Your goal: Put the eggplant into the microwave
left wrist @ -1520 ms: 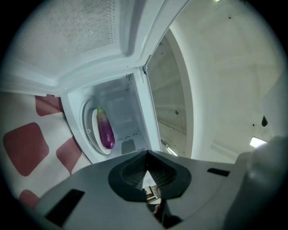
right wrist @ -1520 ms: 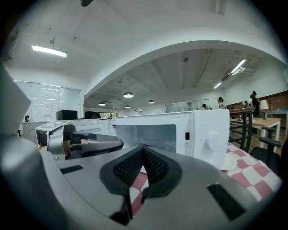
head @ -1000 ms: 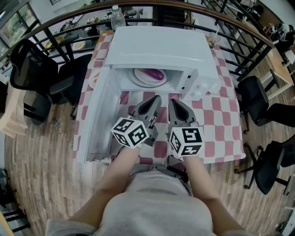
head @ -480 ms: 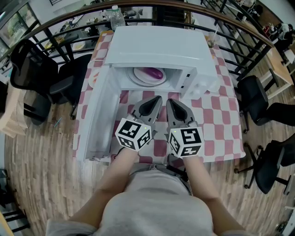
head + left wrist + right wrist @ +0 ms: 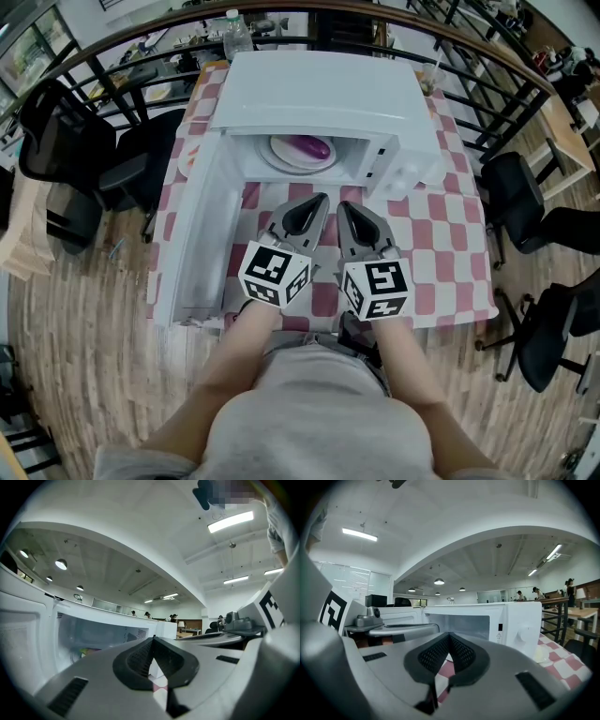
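1. Only the head view shows the eggplant (image 5: 313,147). It is purple, smooth and oblong, and lies on a white plate (image 5: 281,159) inside the microwave (image 5: 319,94).
2. The left gripper view is rolled to one side and looks into the pale inside of the oven at the left of the frame. Something coloured sits low in there, too small to tell what it is.
3. The right gripper view shows the oven's front panel with its round dial (image 5: 521,634) and a small warning label above it. These features are barely visible in the head view.
4. The left tongs (image 5: 302,217) are pressed together with nothing between them. The right tongs (image 5: 361,225) are also together and empty. They lie side by side over the worktop (image 5: 450,253), just in front of the oven's mouth and apart from the eggplant.
5. The door (image 5: 192,239) stands swung out to the left, reaching nearly to the worktop's front edge, so the opening is clear.
6. The checked cloth is bare in front of the oven and to its right.
7. A dark railing (image 5: 487,75) curves behind the worktop, and black chairs (image 5: 534,202) stand on both sides.
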Tool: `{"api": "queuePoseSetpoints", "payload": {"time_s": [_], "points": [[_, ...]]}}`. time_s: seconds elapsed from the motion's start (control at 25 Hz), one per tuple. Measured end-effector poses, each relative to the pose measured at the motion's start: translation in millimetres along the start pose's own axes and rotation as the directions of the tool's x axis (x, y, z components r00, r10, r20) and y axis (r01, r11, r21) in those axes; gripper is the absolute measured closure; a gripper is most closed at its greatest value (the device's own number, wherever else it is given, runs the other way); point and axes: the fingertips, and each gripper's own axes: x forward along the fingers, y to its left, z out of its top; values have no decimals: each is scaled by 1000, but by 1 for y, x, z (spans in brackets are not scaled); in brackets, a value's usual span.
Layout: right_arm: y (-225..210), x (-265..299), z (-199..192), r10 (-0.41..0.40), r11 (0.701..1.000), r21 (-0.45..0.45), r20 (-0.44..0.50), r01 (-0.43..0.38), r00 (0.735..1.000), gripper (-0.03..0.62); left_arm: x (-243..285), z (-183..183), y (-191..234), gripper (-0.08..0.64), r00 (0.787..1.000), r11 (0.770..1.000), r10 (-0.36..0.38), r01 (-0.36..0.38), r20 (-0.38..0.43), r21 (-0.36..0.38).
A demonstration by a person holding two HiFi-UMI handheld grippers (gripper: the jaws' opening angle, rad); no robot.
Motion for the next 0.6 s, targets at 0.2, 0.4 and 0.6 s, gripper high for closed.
{"api": "queuePoseSetpoints", "payload": {"time_s": [0.2, 0.4, 0.6], "points": [[0, 0, 0, -1, 1000, -6, 0, 1, 1000, 569, 0, -1, -3, 557, 1000, 999, -2, 2, -11, 36], [2, 0, 1, 7, 1000, -10, 3, -7, 1000, 569, 2, 0, -5, 557, 1000, 998, -2, 3, -12, 58], [4, 2, 3, 17, 1000, -16, 8, -17, 1000, 569, 2, 4, -5, 557, 1000, 999, 1, 0, -6, 54]]}}
